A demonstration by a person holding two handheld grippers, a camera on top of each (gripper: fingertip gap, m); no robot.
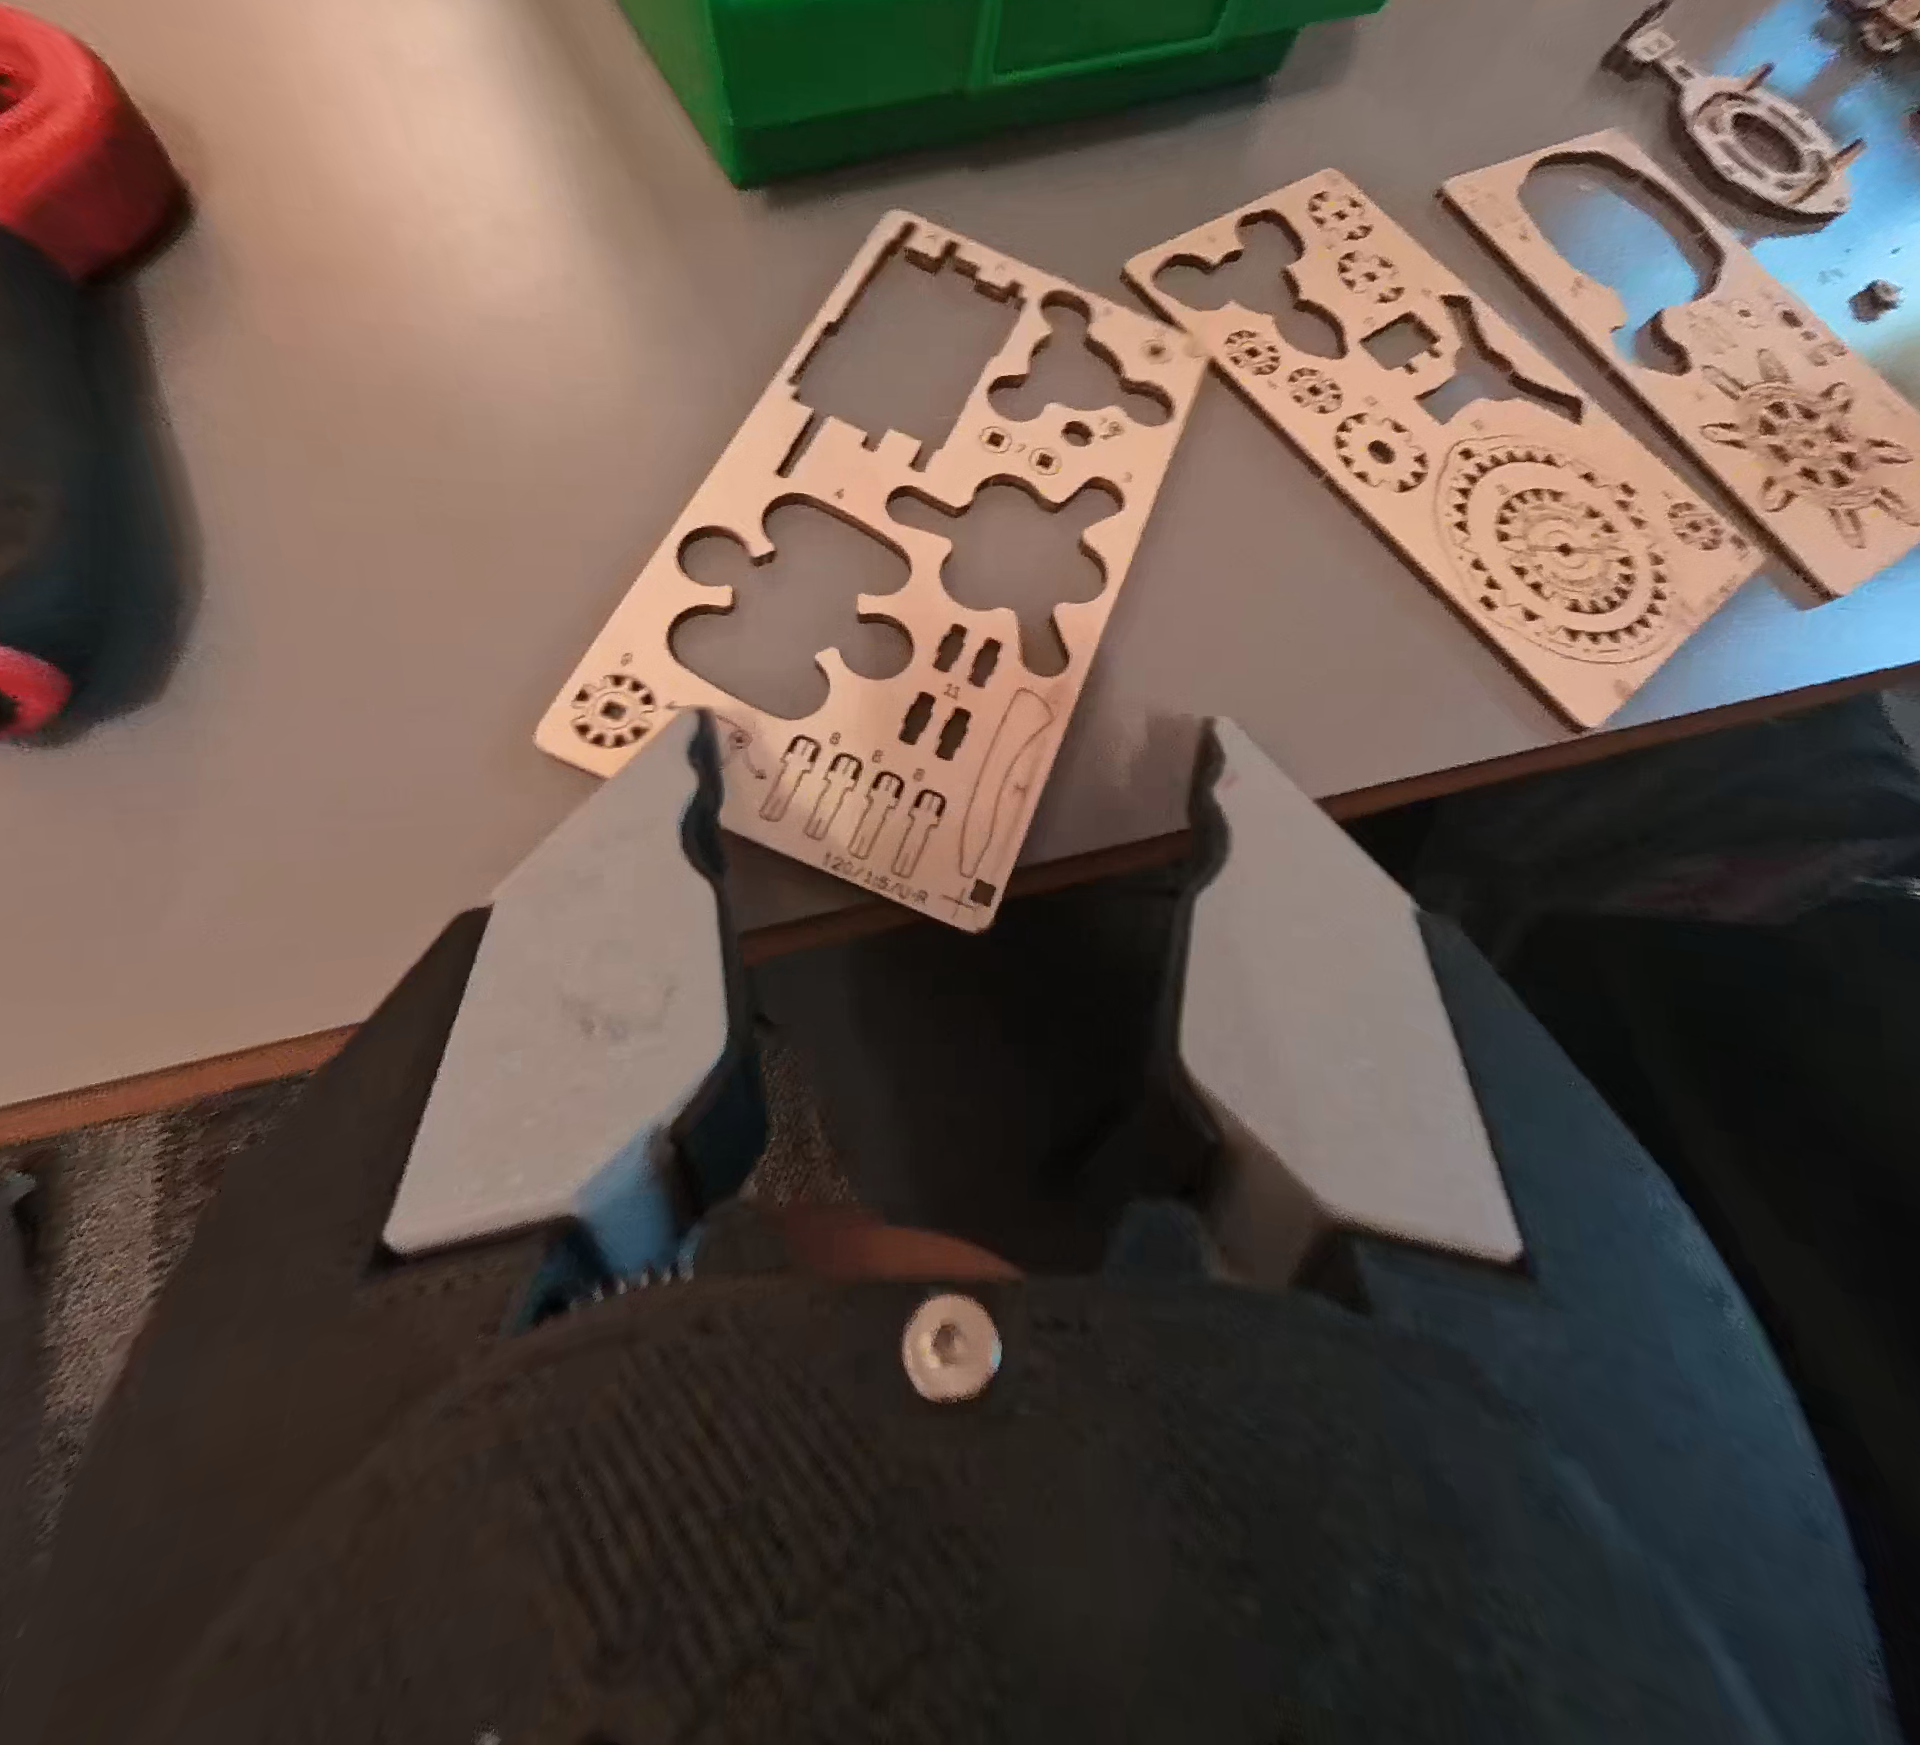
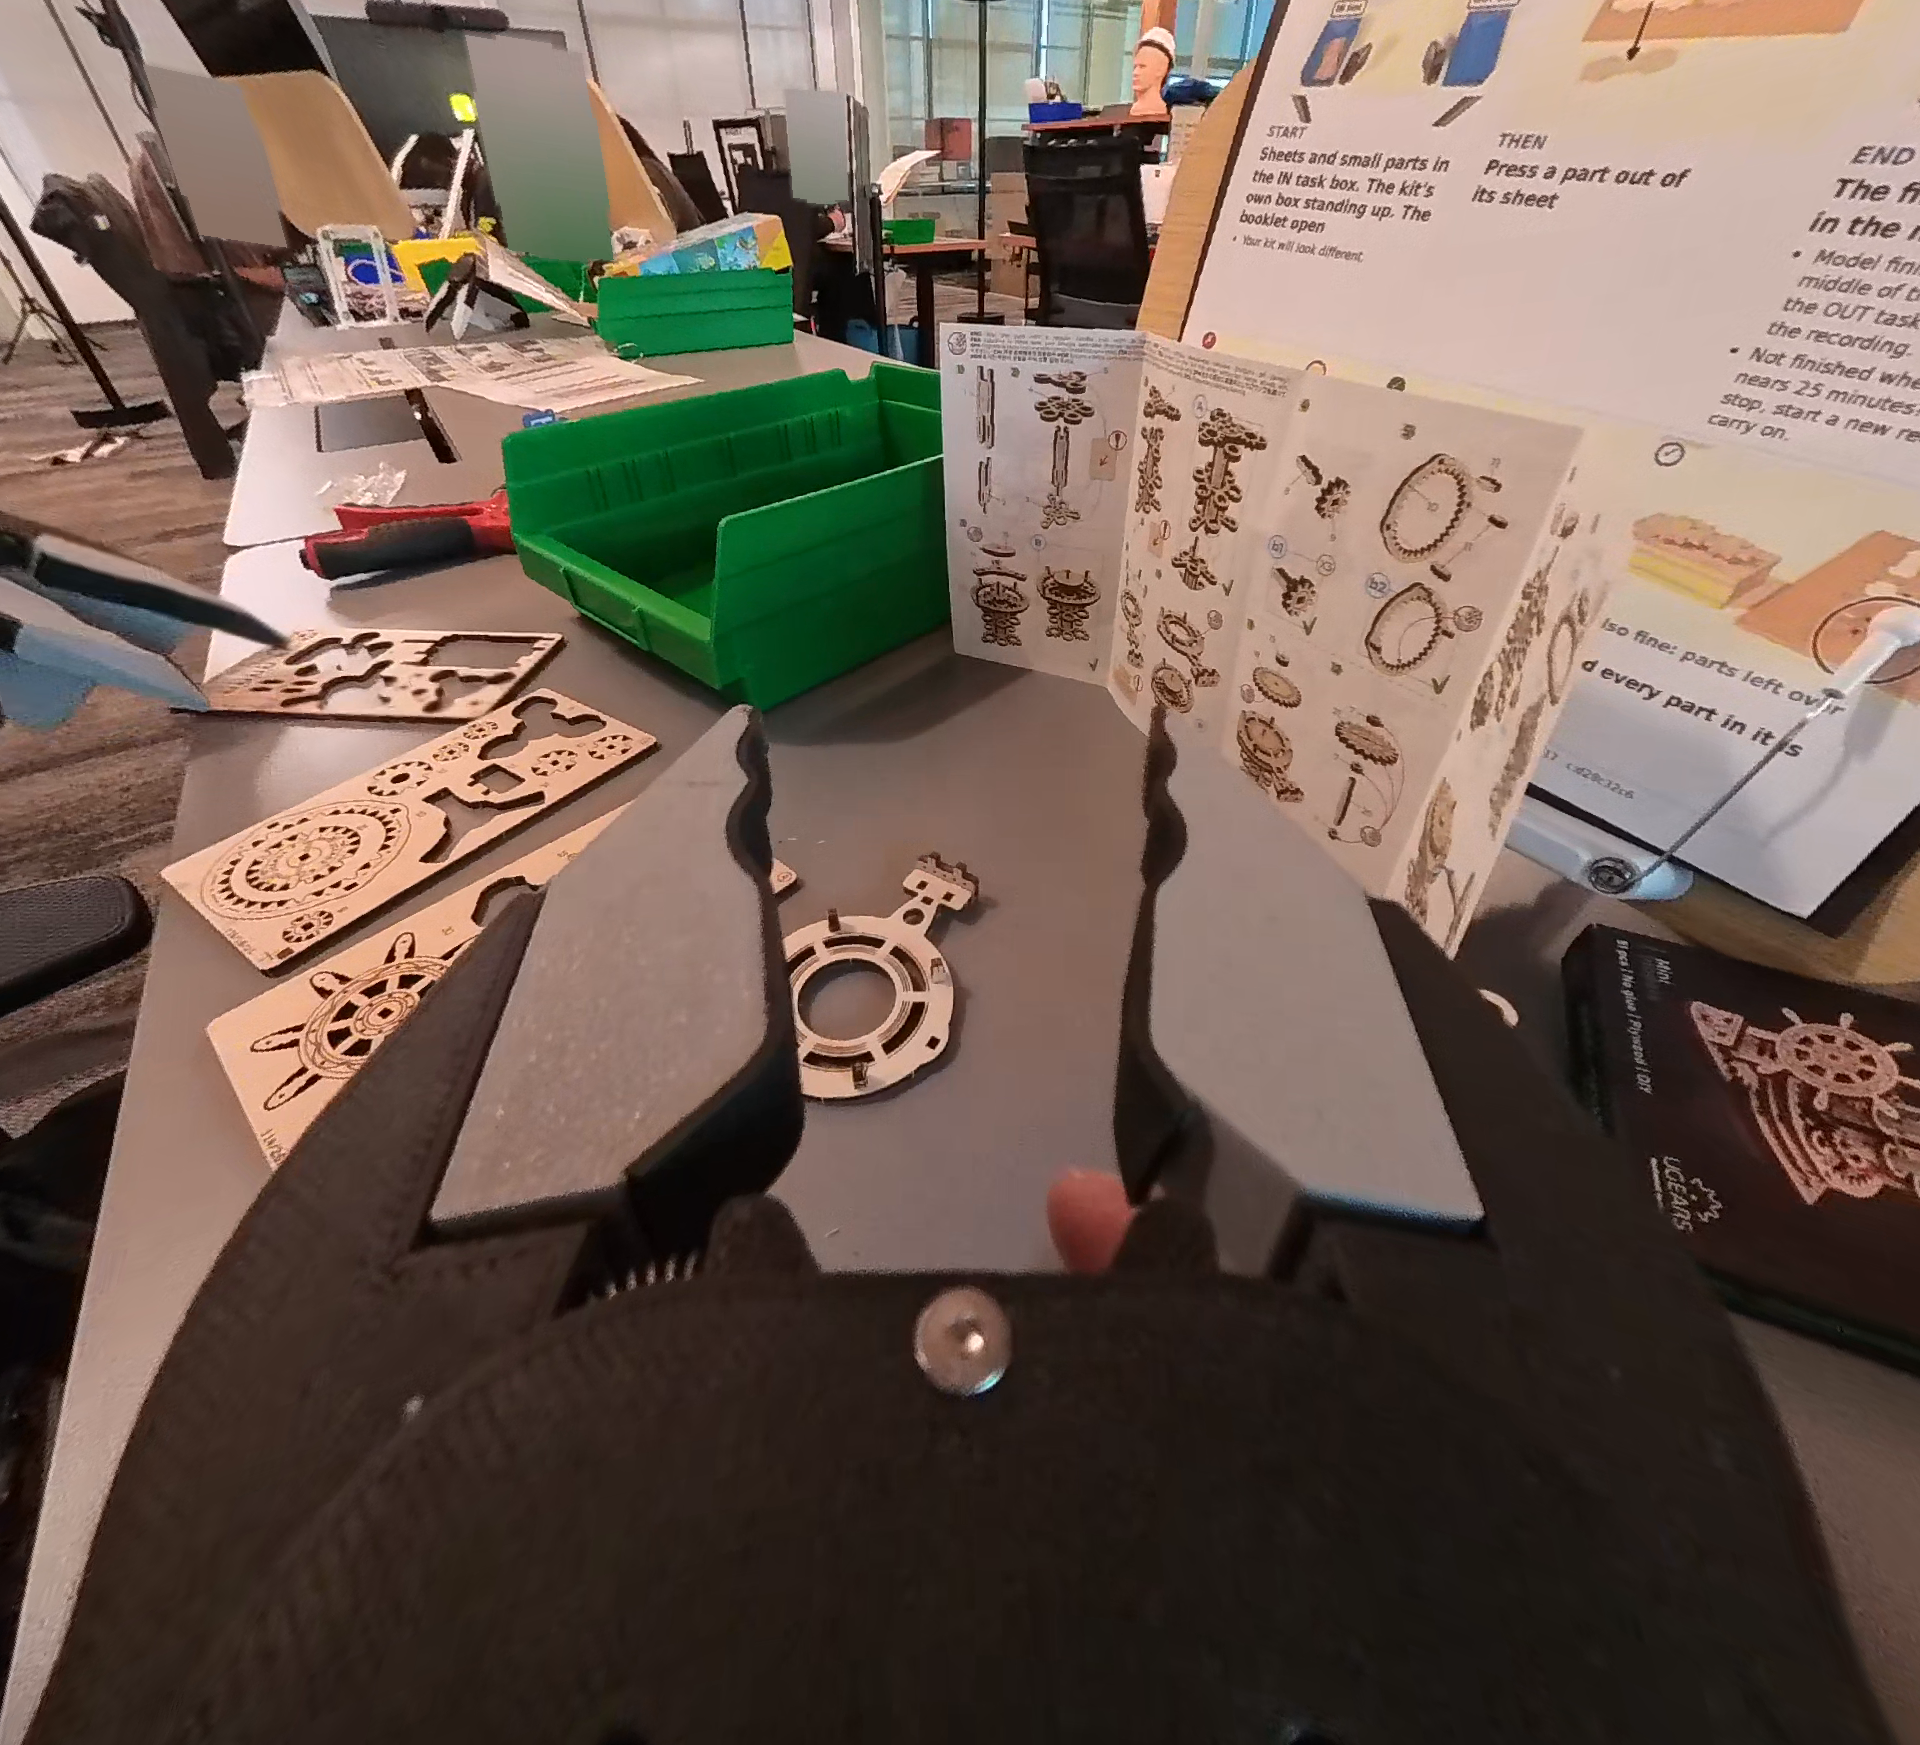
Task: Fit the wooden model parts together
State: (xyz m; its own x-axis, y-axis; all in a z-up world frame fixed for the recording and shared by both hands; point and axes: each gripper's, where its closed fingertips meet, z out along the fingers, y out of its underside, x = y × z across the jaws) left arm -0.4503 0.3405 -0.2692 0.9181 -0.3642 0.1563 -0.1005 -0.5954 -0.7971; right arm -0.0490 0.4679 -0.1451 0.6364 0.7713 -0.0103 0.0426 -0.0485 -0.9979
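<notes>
Two hand-held grippers, left point(image 1: 956, 750) and right point(image 2: 951, 739), both spread wide and empty above three wooden sheets point(image 1: 873, 552).

1. Green bin point(image 2: 727, 542), open top, mid-table, away from near edge.
2. Red/black pliers point(image 2: 416, 537) flat on table, just left of bin.
3. Fold-out booklet point(image 2: 1247, 573) standing upright, right of bin.
4. Big instruction board point(image 2: 1621, 241) propped behind booklet, right side.
5. Dark box point(image 2: 1766, 1103) at table's right edge.
6. 2nd green bin point(image 2: 691, 308) on far table, papers point(image 2: 468, 376) spread just in front.
</notes>
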